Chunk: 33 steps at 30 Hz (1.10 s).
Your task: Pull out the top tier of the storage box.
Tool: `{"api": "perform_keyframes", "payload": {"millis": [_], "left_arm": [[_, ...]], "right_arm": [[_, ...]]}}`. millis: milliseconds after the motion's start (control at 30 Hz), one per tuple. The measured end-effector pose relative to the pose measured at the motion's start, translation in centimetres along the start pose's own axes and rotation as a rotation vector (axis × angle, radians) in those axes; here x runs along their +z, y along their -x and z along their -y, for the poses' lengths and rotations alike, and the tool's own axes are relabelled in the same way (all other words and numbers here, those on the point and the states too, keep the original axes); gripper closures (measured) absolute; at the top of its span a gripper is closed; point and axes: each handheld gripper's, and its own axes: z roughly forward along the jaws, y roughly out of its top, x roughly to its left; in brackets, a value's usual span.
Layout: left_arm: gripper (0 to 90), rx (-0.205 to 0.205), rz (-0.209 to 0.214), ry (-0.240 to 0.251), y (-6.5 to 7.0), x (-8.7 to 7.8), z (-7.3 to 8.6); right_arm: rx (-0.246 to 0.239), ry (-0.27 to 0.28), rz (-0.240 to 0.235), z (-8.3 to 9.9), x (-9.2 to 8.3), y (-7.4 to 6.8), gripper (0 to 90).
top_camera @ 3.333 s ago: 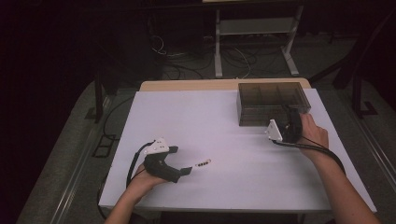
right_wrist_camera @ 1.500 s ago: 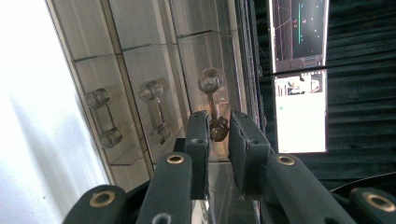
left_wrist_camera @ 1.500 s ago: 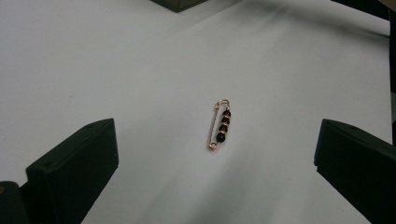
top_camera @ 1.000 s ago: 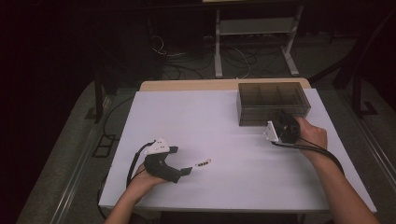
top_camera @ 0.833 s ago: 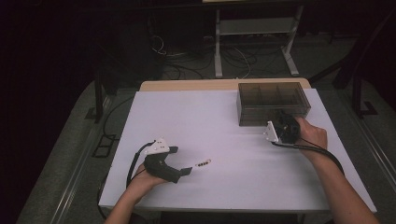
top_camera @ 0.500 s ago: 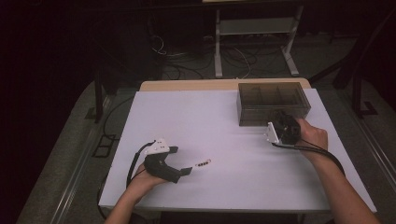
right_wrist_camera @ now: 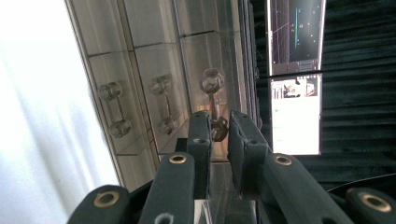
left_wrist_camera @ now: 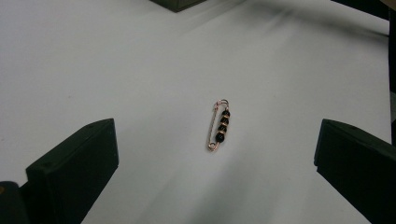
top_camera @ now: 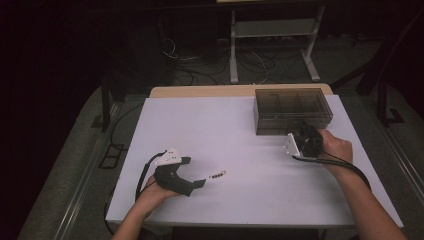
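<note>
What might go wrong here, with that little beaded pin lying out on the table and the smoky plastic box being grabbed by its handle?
1. The right hand-held gripper is shut on one small clear knobbed handle of the smoky transparent plastic drawer box. A pull might drag the whole light box instead of opening the drawer, or the handle might slip out.
2. The small copper safety pin with black beads lies flat on the white table between the left hand-held gripper's wide-open jaws. It looks thin enough to slide away.

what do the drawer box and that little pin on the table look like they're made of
Drawer box: seemingly clear smoky plastic or acrylic, glossy; the dividers show through its walls, and the knobs look transparent too.
Pin: thin copper- or rose-gold-toned metal wire, shiny, strung with dark glossy beads, whether glass or plastic can't be told.
</note>
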Motion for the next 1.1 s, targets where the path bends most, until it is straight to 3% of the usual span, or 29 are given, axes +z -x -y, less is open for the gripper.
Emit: {"api": "perform_keyframes", "payload": {"millis": [1100], "left_arm": [[0.0, 0.003, 0.002, -0.002, 0.0, -0.1, 0.0]], "right_arm": [[-0.010, 0.007, -0.005, 0.1, -1.5, -0.3, 78.5]]}}
